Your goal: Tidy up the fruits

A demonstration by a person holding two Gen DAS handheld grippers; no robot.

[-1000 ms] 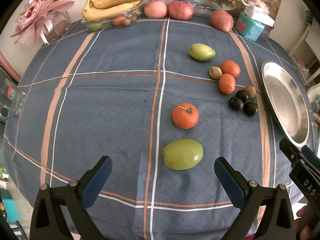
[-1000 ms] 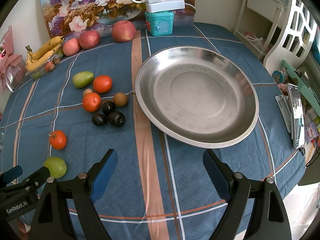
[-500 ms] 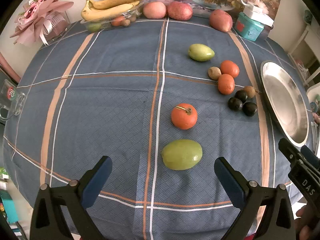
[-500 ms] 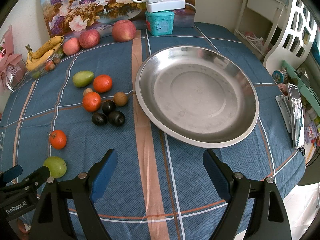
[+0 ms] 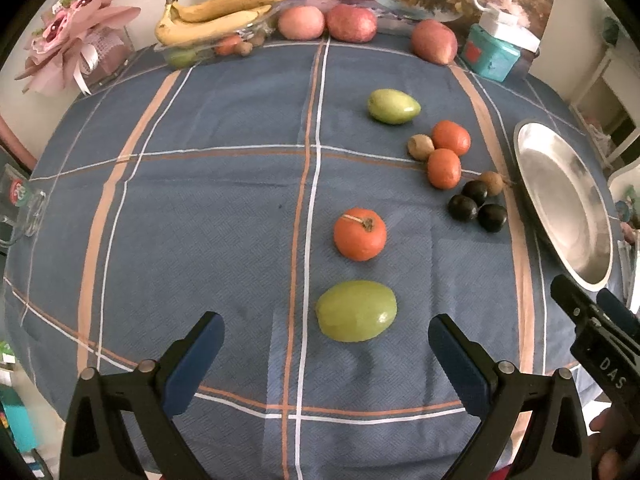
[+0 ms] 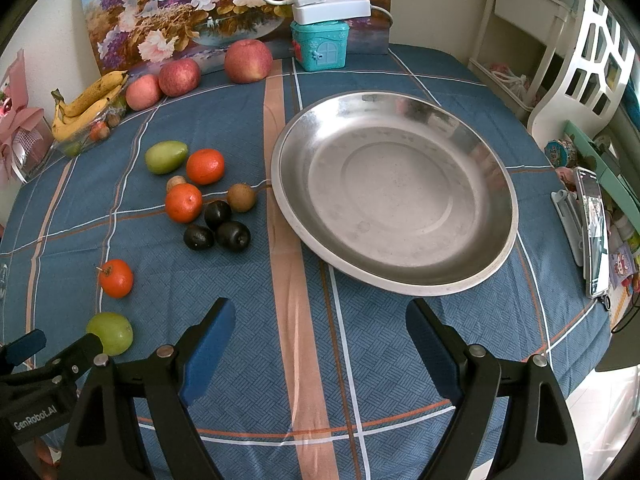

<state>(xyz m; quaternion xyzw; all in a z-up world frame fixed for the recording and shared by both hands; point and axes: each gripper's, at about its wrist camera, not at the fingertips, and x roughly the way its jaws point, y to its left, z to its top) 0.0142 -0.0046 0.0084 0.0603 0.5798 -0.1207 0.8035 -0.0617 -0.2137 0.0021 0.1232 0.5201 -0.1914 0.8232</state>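
My left gripper [image 5: 326, 356] stands open over the blue checked cloth, with a green fruit [image 5: 356, 310] lying just beyond its fingertips and an orange with a stem [image 5: 360, 233] behind that. Farther right lie a second green fruit [image 5: 393, 106], two oranges [image 5: 443, 168], two brown kiwis [image 5: 420, 147] and three dark plums [image 5: 476, 205]. My right gripper [image 6: 320, 344] is open above bare cloth, just in front of the empty steel plate [image 6: 394, 188]. The same loose fruits [image 6: 200, 196] lie to the plate's left.
Bananas in a clear tray [image 5: 216, 16] and three apples [image 5: 352, 22] line the far edge before a flower painting [image 6: 224, 4]. A teal toy house [image 6: 320, 44], a pink bouquet [image 5: 68, 44], a phone [image 6: 592, 224] and a white chair [image 6: 588, 60] stand around the table.
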